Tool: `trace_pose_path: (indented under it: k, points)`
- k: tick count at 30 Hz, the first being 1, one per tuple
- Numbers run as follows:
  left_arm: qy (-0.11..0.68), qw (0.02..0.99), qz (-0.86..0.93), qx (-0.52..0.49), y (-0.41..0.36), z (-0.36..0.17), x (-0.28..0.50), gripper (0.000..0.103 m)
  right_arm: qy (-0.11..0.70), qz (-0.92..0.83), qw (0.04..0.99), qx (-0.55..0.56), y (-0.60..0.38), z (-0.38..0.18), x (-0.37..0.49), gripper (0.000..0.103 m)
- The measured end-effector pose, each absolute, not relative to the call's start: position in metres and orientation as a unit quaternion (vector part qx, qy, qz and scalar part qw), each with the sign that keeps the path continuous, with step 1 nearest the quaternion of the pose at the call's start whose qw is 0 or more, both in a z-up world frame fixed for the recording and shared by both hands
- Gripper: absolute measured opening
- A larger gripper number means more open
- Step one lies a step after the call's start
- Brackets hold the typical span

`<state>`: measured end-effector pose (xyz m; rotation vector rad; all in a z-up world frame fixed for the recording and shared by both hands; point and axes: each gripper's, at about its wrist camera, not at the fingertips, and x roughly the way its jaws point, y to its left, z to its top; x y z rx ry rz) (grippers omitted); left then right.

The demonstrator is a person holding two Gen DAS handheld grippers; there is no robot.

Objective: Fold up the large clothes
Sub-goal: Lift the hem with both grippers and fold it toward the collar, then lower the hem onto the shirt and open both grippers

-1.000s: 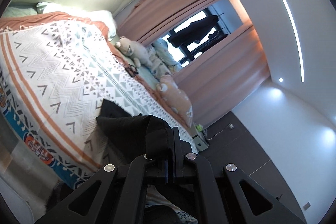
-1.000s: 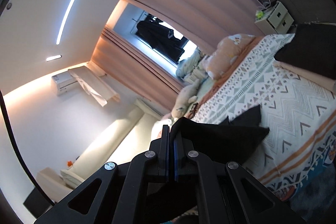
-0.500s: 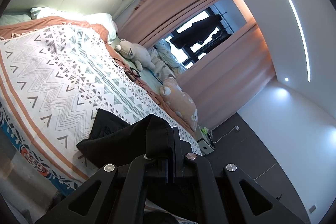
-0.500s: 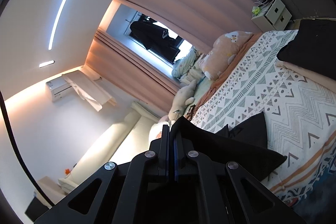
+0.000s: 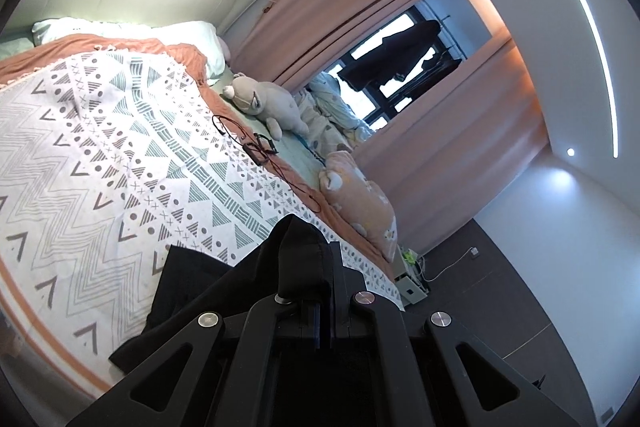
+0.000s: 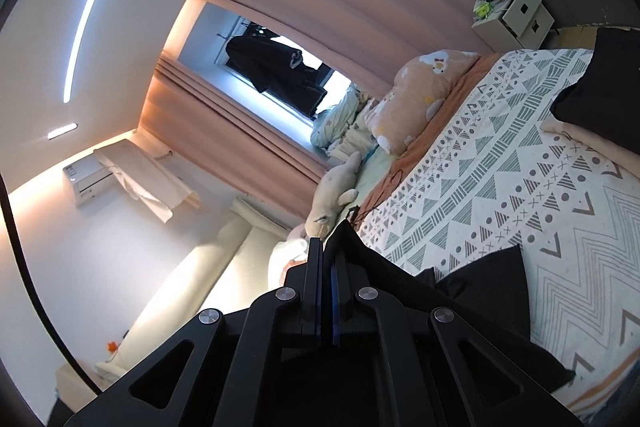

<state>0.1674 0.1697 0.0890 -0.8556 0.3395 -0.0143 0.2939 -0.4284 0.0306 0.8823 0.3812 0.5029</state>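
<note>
A black garment (image 5: 192,291) hangs over the patterned bedspread (image 5: 100,155), held up at two points. My left gripper (image 5: 326,259) is shut on a bunched fold of it that wraps over the left finger. In the right wrist view my right gripper (image 6: 327,255) is shut on another edge of the black garment (image 6: 460,311), which drapes down to the right onto the bedspread (image 6: 540,211). Most of the cloth below both grippers is hidden by their black frames.
Another black cloth (image 6: 596,75) lies on the bed's far corner. A grey plush toy (image 5: 264,103), an orange plush pillow (image 5: 360,203), glasses and a cable (image 5: 260,147) lie along the window side. A small bedside cabinet (image 6: 516,15) stands by the curtain.
Both grippers have moved across the bed with the black garment, still shut on it. More of the cloth now lies spread over the bedspread, and the bed fills more of each view.
</note>
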Motion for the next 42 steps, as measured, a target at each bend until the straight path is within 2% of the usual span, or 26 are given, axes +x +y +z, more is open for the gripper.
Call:
trace_pose_path:
  k: [6, 12, 22, 27, 29, 30, 31, 32, 33, 34, 37, 42]
  points:
    - [0.201, 0.891, -0.001, -0.407, 0.178, 0.069, 0.234, 0.001, 0.202, 0.216, 0.856, 0.424, -0.422, 0.014, 0.345, 0.004]
    - [0.245, 0.877, 0.010, -0.413, 0.185, 0.025, 0.294, 0.001, 0.238, 0.182, 0.856, 0.420, -0.415, -0.024, 0.389, 0.004]
    - [0.318, 0.840, 0.049, -0.436, 0.201, -0.069, 0.355, 0.002, 0.314, 0.147, 0.838, 0.422, -0.406, -0.109, 0.454, 0.004]
    - [0.322, 0.826, 0.045, -0.461, 0.206, -0.087, 0.376, 0.002, 0.327, 0.137, 0.835, 0.421, -0.402, -0.127, 0.475, 0.004]
    - [0.327, 0.819, 0.032, -0.470, 0.206, -0.085, 0.385, 0.009, 0.336, 0.119, 0.835, 0.418, -0.402, -0.130, 0.483, 0.006]
    - [0.329, 0.818, 0.027, -0.471, 0.204, -0.083, 0.388, 0.024, 0.342, 0.111, 0.835, 0.416, -0.402, -0.130, 0.484, 0.013]
    - [0.326, 0.820, 0.022, -0.471, 0.203, -0.081, 0.389, 0.050, 0.343, 0.108, 0.835, 0.416, -0.403, -0.131, 0.485, 0.028]
    - [0.315, 0.824, 0.018, -0.470, 0.201, -0.077, 0.387, 0.062, 0.338, 0.114, 0.835, 0.419, -0.404, -0.130, 0.484, 0.038]
    - [0.302, 0.831, 0.019, -0.467, 0.200, -0.073, 0.382, 0.080, 0.333, 0.116, 0.837, 0.419, -0.405, -0.128, 0.482, 0.051]
    - [0.290, 0.838, 0.024, -0.461, 0.199, -0.068, 0.377, 0.087, 0.326, 0.110, 0.845, 0.410, -0.407, -0.124, 0.477, 0.052]
    - [0.279, 0.855, 0.042, -0.436, 0.200, -0.059, 0.363, 0.088, 0.328, 0.094, 0.861, 0.377, -0.410, -0.117, 0.466, 0.052]
    - [0.321, 0.863, 0.082, -0.382, 0.203, -0.068, 0.347, 0.088, 0.372, 0.075, 0.868, 0.321, -0.416, -0.125, 0.452, 0.052]
